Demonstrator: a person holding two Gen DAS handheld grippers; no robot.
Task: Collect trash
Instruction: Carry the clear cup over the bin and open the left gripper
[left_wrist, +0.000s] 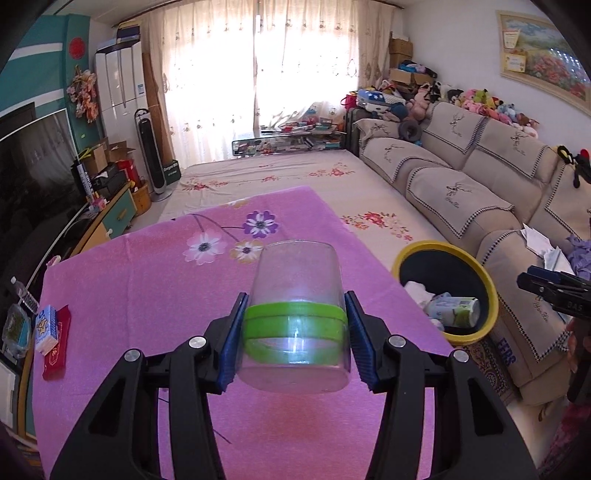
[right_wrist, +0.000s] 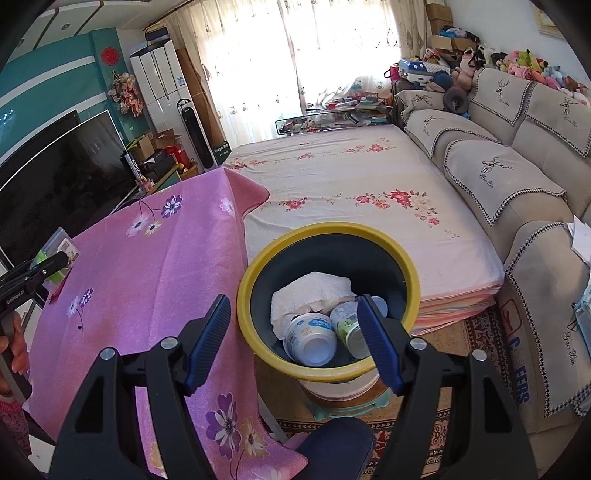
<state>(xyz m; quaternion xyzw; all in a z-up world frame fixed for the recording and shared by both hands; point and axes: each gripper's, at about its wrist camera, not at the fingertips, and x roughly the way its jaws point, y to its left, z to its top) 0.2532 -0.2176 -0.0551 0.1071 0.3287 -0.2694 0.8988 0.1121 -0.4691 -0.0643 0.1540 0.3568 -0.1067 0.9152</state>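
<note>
Left wrist view: the left gripper (left_wrist: 293, 341) was closed partway on a clear plastic cup (left_wrist: 295, 317) with a green band around it, one blue pad pressed against each side at the band. The cup was held above a table with a pink flowered cloth (left_wrist: 147, 280). The trash bin (left_wrist: 448, 334), dark inside with a yellow rim, stood off to the gripper's right and a little ahead, beyond the table edge. A white cloth and small containers already lay in it.

In the right wrist view, the right gripper (right_wrist: 293, 341) hung wide open and empty, with the bin just ahead of and below its jaws.

Risks, as a judgement: the cup looked smooth and thin-walled, so it might slip out of the pads or buckle if squeezed harder. Released too early, it would land on the cloth or the floor short of the bin. It might also clip the yellow rim and bounce out.

Readable writing was scarce. Beside the bin, blue letters on a sofa cover (right_wrist: 517, 384) read "FERS", the start hidden. Script under the deer motifs and the container labels was too small to read.
</note>
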